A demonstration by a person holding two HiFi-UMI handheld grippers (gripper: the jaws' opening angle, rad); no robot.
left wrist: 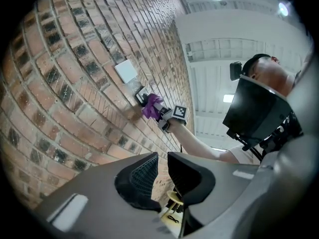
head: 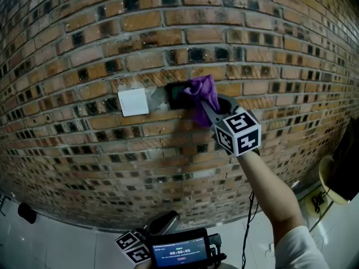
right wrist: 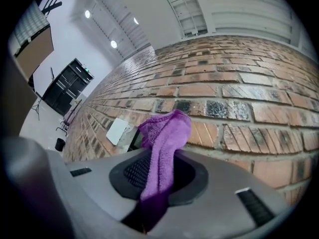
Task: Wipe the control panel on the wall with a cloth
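Jaws of the right gripper (right wrist: 159, 171) are clamped on the cloth (right wrist: 163, 133). Its purple bunch rises between them and folds forward over the right end of the panel (head: 179, 96). It appears to be in contact there, and the left part of the panel's dark face is uncovered.

Left gripper (left wrist: 160, 171): jaws stand a narrow gap apart with nothing between them. It is held low, well below the panel and away from the work.

Handling, as judged:
- The cloth is light, soft and limp, and will drape and fold under pressure.
- The present hold is low on the cloth, which leaves a free wad at the tip for wiping; this seems the right place.
- The panel looks smooth and glossy, so light pressure should do.

Surface: the panel sits in a brick wall (head: 84, 55). A white plate (head: 133, 102) is just left of the panel. The brick around the panel is rough and pitted and could snag the cloth if a stroke overruns the panel edge.

Room: a pale floor (head: 56, 234) lies below the panel. The right gripper view shows a white ceiling (right wrist: 164, 9) with round lights.
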